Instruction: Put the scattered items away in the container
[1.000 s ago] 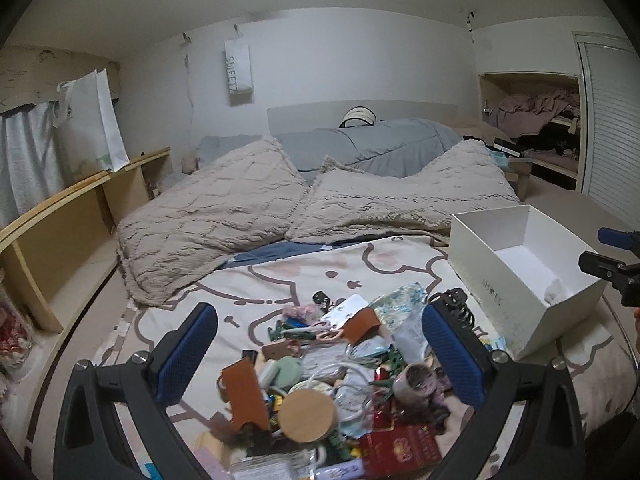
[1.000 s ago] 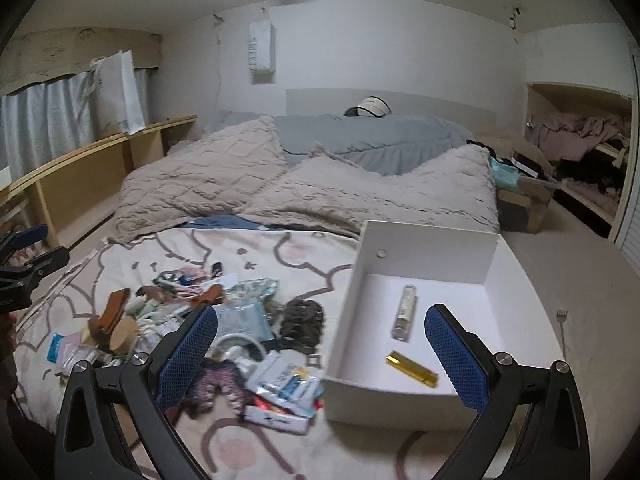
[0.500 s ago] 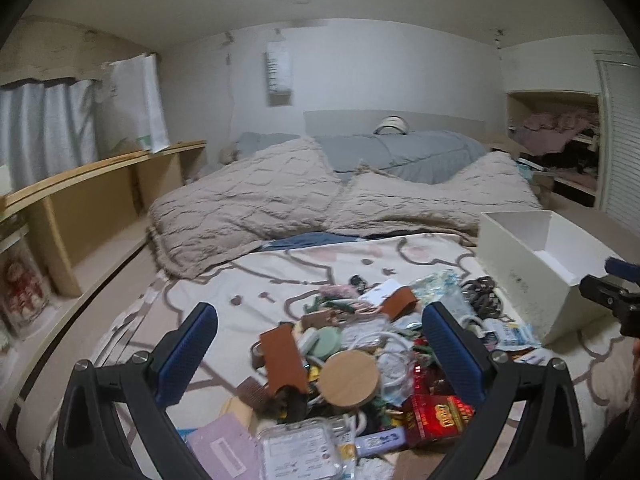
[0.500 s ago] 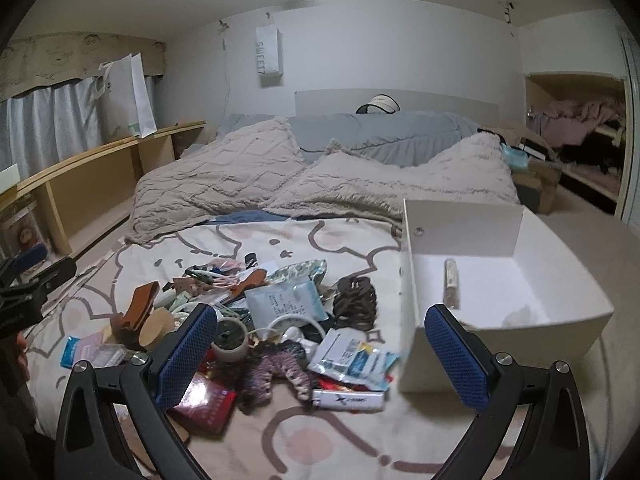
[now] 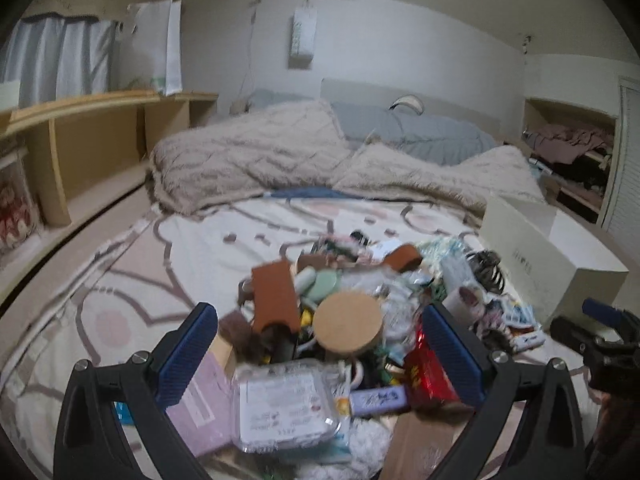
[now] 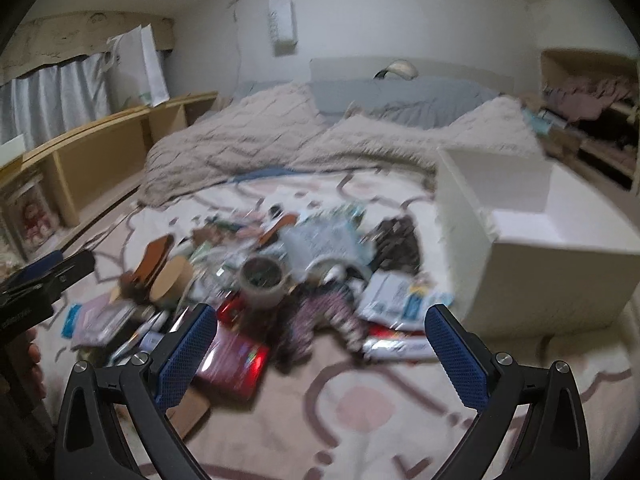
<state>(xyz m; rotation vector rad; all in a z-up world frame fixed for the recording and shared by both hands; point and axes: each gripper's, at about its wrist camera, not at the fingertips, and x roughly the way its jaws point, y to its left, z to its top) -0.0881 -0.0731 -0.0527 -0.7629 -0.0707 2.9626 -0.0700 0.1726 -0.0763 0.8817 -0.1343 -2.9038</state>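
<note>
A pile of small items lies on the patterned bedspread: a round cork lid (image 5: 346,326), a brown leather case (image 5: 274,296), a clear plastic box (image 5: 286,404), a red packet (image 5: 430,368) and a grey cup (image 6: 264,278). The white box (image 5: 548,264) stands to the right of the pile and shows in the right wrist view (image 6: 532,248). My left gripper (image 5: 320,356) is open and empty, low over the near side of the pile. My right gripper (image 6: 320,356) is open and empty, over the bedspread in front of the pile.
Beige textured pillows (image 5: 256,160) and a grey duvet (image 5: 416,136) lie beyond the pile. A wooden shelf unit (image 5: 84,148) runs along the left wall. An alcove with clothes (image 5: 572,152) is at the far right.
Both grippers have dropped lower and closer to the pile. The right gripper has swung left, away from the white box. Both stay open.
</note>
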